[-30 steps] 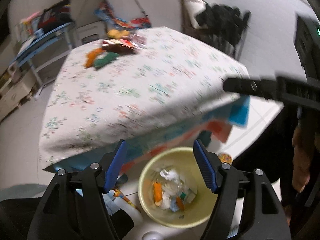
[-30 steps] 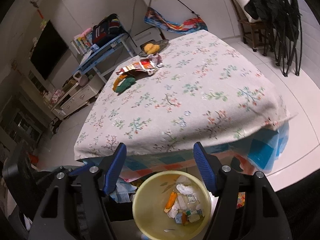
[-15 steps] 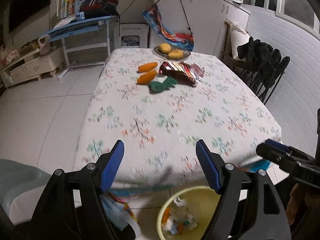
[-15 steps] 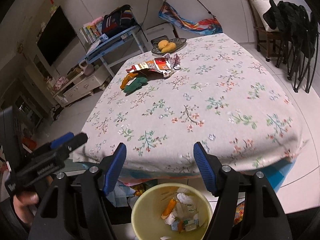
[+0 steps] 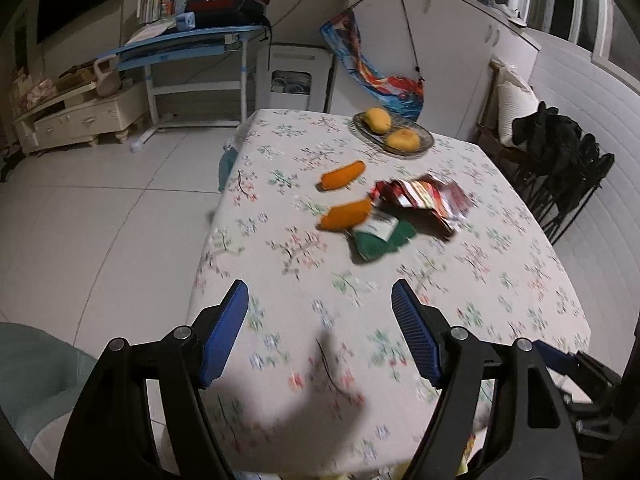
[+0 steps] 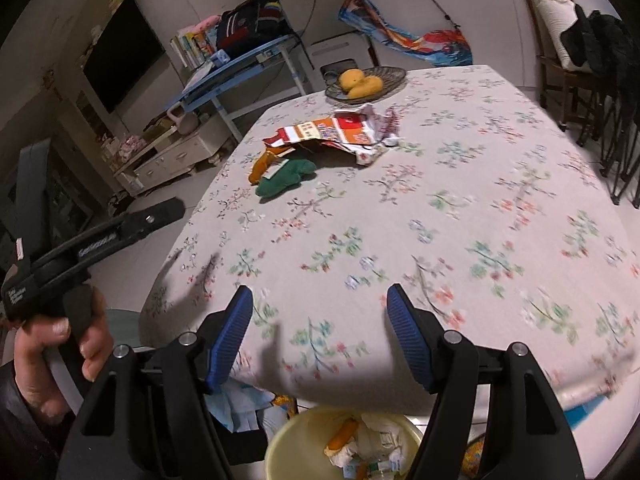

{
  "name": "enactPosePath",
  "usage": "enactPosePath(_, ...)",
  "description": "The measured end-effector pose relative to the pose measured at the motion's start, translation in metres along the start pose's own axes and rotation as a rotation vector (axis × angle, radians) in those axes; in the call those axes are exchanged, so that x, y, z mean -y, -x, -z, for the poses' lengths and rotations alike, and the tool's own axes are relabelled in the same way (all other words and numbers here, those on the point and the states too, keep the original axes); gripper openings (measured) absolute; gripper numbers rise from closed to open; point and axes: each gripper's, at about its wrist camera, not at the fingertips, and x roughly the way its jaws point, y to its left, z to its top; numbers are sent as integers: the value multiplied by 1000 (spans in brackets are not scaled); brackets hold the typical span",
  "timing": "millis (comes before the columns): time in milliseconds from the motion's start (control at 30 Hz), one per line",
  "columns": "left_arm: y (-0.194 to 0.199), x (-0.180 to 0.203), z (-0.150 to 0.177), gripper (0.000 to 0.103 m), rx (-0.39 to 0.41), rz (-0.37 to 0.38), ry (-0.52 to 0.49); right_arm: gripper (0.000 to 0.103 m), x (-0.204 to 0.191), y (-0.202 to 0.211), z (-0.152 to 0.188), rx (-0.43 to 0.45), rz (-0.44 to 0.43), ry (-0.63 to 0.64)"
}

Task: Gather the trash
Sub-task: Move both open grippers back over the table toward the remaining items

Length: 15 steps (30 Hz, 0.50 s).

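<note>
Presently: reach step. Left gripper (image 5: 320,320) and right gripper (image 6: 318,320), jaws spread, empty, above near table edge. Trash pending: snack wrapper (image 5: 420,200), orange pieces (image 5: 345,215), green wrapper (image 5: 380,242), upper centre. Yellow bin (image 6: 304,440) below. Next: advance, straddle one piece, close.
</note>
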Motion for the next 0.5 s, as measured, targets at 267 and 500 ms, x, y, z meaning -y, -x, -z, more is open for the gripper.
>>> enactPosePath(267,-21,-18,-29,71,-1,-13,36,67,-15,-37,-31,-6,-39,2)
enactPosePath(500,-31,-34,-39,71,-17,-21,85,67,-33,-71,-64,-9,-39,24)
